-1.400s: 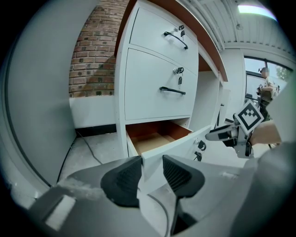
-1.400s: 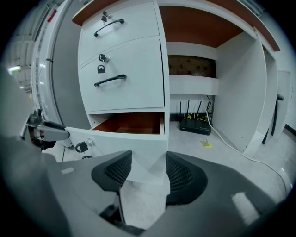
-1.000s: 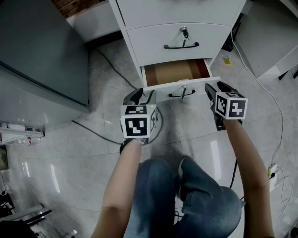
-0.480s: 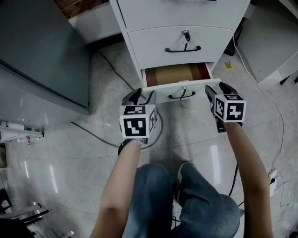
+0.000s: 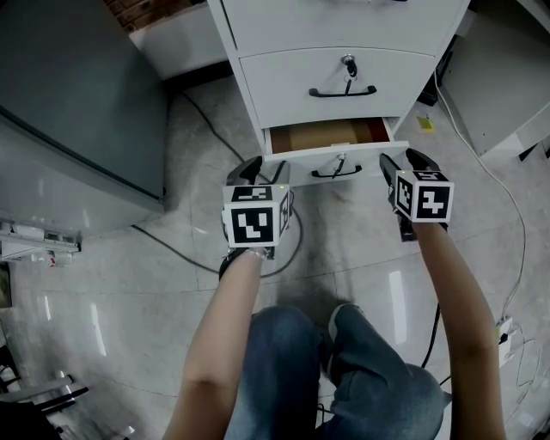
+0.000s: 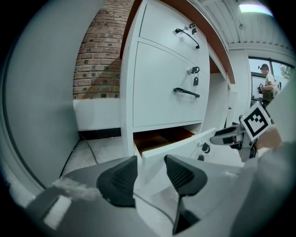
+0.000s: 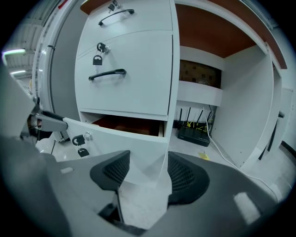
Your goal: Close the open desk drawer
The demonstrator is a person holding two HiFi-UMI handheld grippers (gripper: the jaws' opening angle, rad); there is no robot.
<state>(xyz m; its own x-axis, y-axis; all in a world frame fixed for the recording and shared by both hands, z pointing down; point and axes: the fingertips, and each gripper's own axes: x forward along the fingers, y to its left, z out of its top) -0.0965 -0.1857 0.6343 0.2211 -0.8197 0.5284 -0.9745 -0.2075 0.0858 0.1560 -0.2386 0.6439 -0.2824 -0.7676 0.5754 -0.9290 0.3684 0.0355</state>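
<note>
The left gripper (image 5: 264,169) and right gripper (image 5: 402,163) have just been opening their jaws. Each pair stands apart, straddling one front corner of the drawer (image 5: 331,136) without clamping it. The drawer, lowest in the white desk pedestal (image 5: 335,34), stands partly open. The closing seems unfinished, and what remains is an even, straight push inward. A cable (image 5: 172,246) crosses the glossy floor (image 5: 361,258), and a brick wall (image 6: 99,55) stands beyond.

Under you is a glossy pale tiled floor (image 5: 361,258). At the upper left of your head view stands a grey cabinet (image 5: 77,112), with a brick wall (image 5: 129,9) beyond it.
</note>
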